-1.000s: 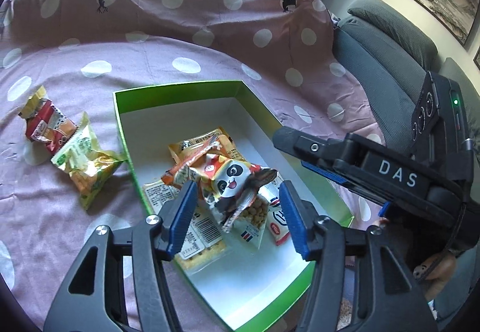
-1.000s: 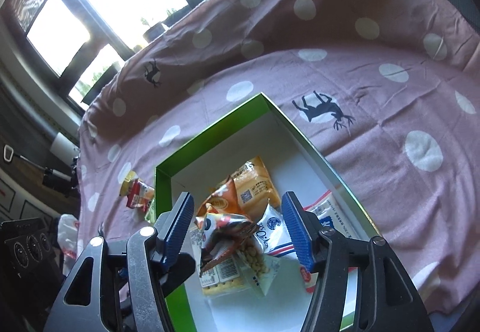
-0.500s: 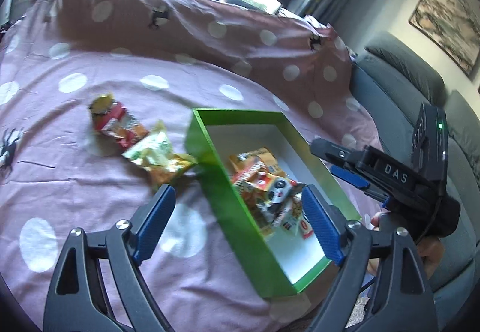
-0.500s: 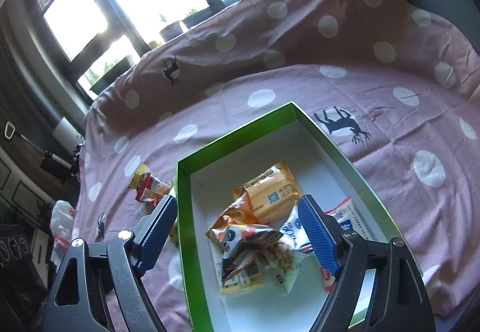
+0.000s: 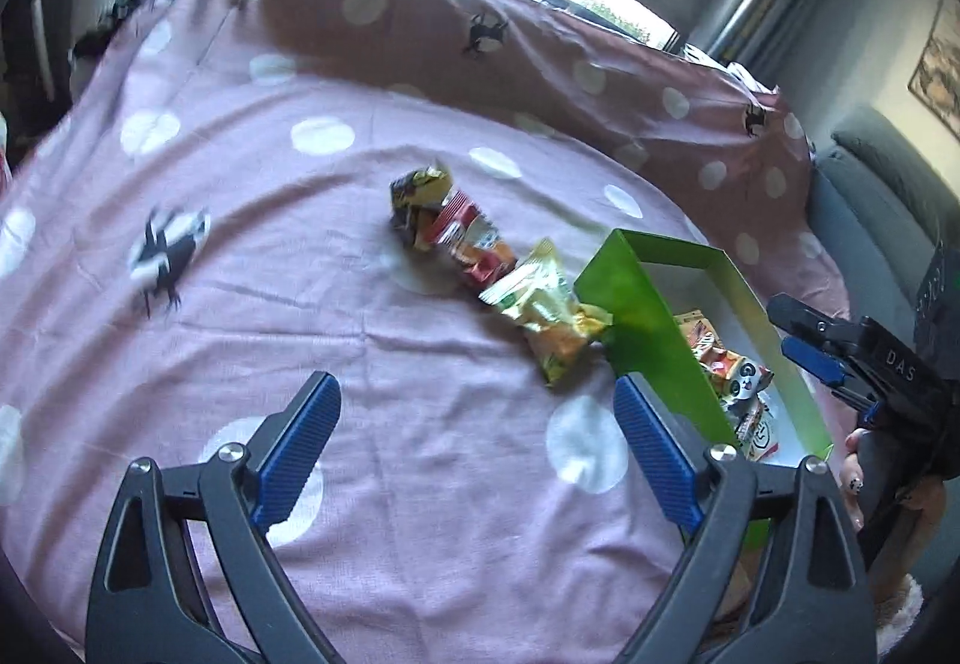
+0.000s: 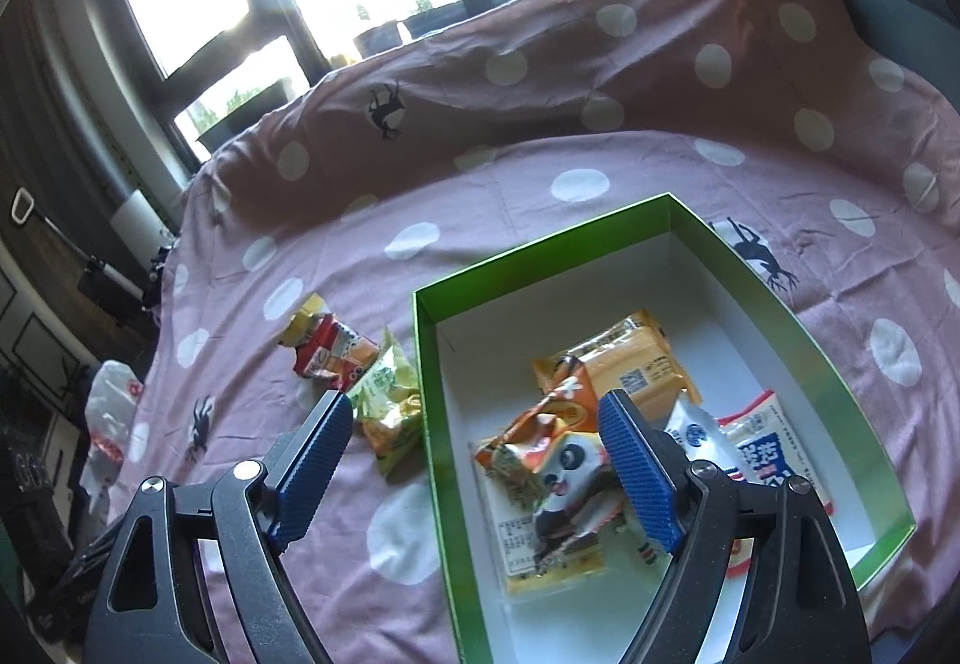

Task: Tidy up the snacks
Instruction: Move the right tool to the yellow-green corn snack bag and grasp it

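Note:
A green box [image 6: 431, 394] with a white floor holds a panda packet [image 6: 564, 478], an orange packet [image 6: 624, 370] and a white-and-blue packet [image 6: 762, 454]. My right gripper [image 6: 474, 400] hangs open above the box's left wall, with nothing between its pads. Left of the box, a yellow-green packet [image 5: 546, 310], a red packet [image 5: 474, 244] and a small yellow packet [image 5: 420, 190] lie on the cloth. My left gripper [image 5: 474, 388] is over bare cloth in front of these. Its jaws are opening and nothing is between them.
A pink polka-dot cloth [image 5: 240, 256] covers the surface and rises at the back under the windows. A grey sofa [image 5: 876, 196] stands to the right. The right tool's black body [image 5: 900, 364] and a hand [image 5: 855, 484] sit beside the box. A white plastic bag [image 6: 111, 406] lies far left.
Both grippers' jaws widened around the panda packet, which now lies in the box. The left gripper swung left, away from the box and over the cloth. The right gripper drew back.

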A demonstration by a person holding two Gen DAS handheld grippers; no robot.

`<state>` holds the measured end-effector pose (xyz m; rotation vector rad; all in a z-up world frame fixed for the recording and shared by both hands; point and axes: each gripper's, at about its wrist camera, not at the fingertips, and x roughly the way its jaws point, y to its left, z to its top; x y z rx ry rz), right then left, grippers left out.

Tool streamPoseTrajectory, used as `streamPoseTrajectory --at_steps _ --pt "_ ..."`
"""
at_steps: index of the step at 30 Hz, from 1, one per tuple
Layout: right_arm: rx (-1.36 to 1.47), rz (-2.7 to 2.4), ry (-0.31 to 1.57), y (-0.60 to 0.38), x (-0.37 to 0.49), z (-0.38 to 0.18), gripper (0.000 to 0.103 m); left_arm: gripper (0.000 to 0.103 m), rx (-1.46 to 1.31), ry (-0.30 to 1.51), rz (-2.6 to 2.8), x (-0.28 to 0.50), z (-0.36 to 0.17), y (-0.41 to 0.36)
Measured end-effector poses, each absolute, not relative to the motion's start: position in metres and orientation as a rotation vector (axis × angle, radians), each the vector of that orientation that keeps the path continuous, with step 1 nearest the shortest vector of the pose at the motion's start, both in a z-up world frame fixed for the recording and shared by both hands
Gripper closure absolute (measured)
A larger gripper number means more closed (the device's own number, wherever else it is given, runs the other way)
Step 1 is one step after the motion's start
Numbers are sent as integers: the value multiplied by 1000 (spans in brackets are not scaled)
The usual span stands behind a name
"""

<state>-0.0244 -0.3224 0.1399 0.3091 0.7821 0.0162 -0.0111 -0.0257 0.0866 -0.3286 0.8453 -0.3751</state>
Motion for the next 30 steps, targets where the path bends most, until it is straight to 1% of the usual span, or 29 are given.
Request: streamPoseTrajectory --at_steps 4,13,14,17,24,25,26,27,30 --pt "264 18 785 -306 -21 135 19 12 -410 936 -313 3 57 -3" --pt "238 67 816 -277 -18 129 20 12 -384 914 -193 2 60 19" --pt "231 73 820 -273 -18 129 25 12 -374 915 -185 2 60 20" --pt "186 103 855 -254 -11 127 38 12 -333 899 -154 3 61 19" --pt "-87 127 1004 -193 33 105 38 12 -321 911 -138 4 59 24" --pt "-142 116 1017 -185 40 100 44 12 -325 912 -139 4 59 25" --pt "-170 106 1014 -180 44 98 53 12 -340 918 -153 4 59 27" --pt "-195 93 1017 -177 51 94 55 12 -367 929 -174 5 57 29" --pt "-273 44 1078 -171 69 79 56 12 -401 947 -169 7 56 33"
